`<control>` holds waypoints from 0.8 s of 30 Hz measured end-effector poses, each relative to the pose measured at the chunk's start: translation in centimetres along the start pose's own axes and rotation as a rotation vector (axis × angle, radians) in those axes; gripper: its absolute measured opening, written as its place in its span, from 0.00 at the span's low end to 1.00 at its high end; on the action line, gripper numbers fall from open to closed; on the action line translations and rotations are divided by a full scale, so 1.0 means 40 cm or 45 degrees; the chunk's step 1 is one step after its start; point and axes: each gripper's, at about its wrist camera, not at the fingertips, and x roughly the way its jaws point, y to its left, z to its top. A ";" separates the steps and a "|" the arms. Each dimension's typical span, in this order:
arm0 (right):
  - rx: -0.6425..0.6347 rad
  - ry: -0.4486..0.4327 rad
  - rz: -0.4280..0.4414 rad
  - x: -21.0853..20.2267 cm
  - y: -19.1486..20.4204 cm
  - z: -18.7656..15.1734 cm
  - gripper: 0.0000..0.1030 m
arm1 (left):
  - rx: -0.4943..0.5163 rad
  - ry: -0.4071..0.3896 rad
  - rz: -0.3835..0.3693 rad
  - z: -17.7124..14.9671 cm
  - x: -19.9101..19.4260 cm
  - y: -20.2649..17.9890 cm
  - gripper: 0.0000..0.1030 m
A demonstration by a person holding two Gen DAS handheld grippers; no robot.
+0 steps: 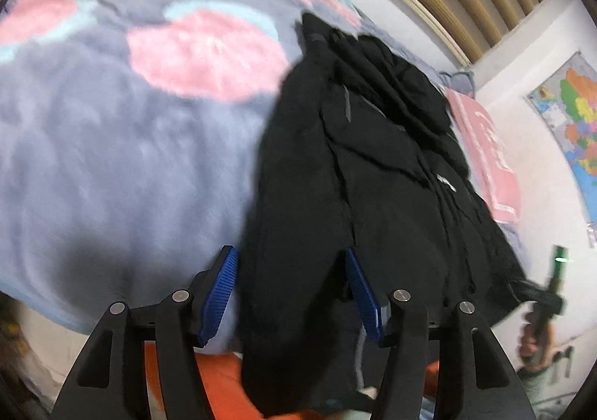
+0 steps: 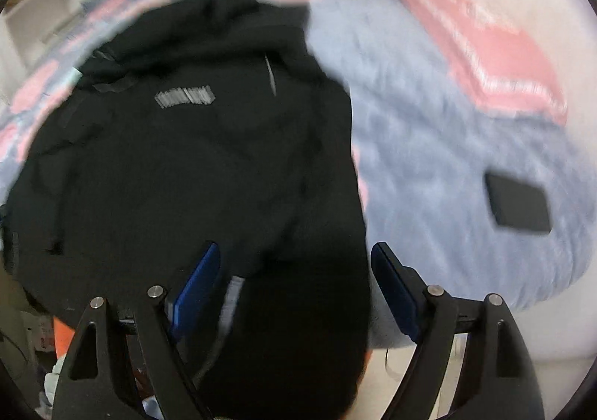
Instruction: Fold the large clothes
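Fleece blanket [image 1: 112, 144], pink pillow [image 2: 496, 58], wall map [image 1: 574, 121]

You have a bed [image 2: 429, 129] with a grey-blue fleece blanket [image 1: 112, 159]; on it lie the black jacket [image 2: 186, 159], a pink pillow [image 2: 496, 58] and a dark flat object [image 2: 518, 205].

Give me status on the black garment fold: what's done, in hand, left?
Done: the black garment lies on the blue-grey blanket, bunched and creased, its near end hanging off the bed edge.
In hand: nothing gripped. The left claw and the right claw both stand open, the hanging fabric between their pads.
Left: judging by the crumpled cloth, likely flattening and most of the folding.
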 end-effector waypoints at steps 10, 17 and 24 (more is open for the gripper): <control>0.069 0.018 0.443 -0.053 -0.037 -0.063 0.50 | 0.030 -0.003 -0.386 -0.017 -0.025 -0.068 0.67; 0.074 0.180 0.407 0.033 -0.030 -0.139 0.51 | 0.054 0.114 -0.176 -0.087 0.046 -0.065 0.67; 0.060 -0.040 0.428 -0.103 -0.051 -0.089 0.17 | 0.126 -0.095 -0.250 -0.013 -0.054 -0.138 0.11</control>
